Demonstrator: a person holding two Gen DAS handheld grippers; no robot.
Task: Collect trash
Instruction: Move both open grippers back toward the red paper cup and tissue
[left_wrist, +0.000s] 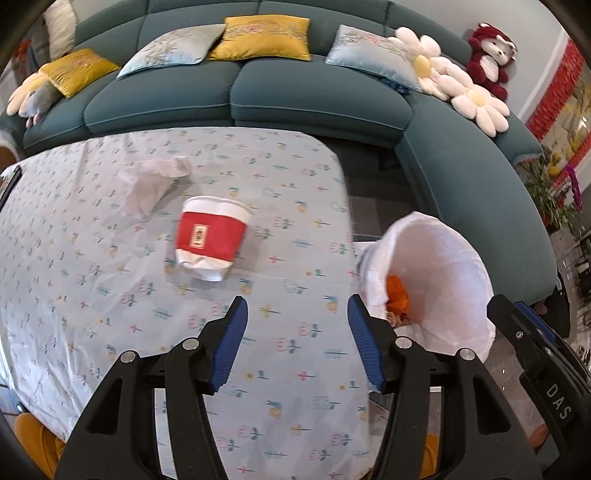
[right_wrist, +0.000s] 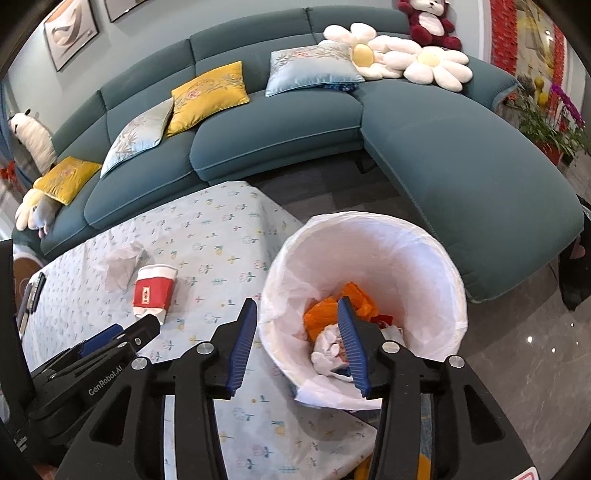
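Left wrist view: the left gripper hangs above the near part of the table with its blue-padded jaws spread wide and nothing between them. Ahead of it, a little to the left, a crushed red-and-white paper cup lies on its side on the flowered tablecloth, apart from the fingers. Beyond the cup, farther left, lies a crumpled white tissue. At the table's right edge stands a bin lined with a white bag, just beside the right-hand finger; orange scrap shows inside it. The right gripper's black body enters at lower right. Behind the table a teal sectional sofa carries yellow and pale blue cushions, daisy-shaped pillows and a red plush bear.

Right wrist view: the right gripper hovers over the bin's near rim, jaws wide apart and empty, one finger over the tablecloth, the other over the lined bin. Inside lie orange plastic and white crumpled paper. The paper cup lies to the left on the table, well apart from this gripper, with the tissue just beyond it. The left gripper reaches in from lower left, its tip close to the cup's base. The sofa curves around the table over grey flooring; framed pictures hang on the wall and potted plants stand at right.
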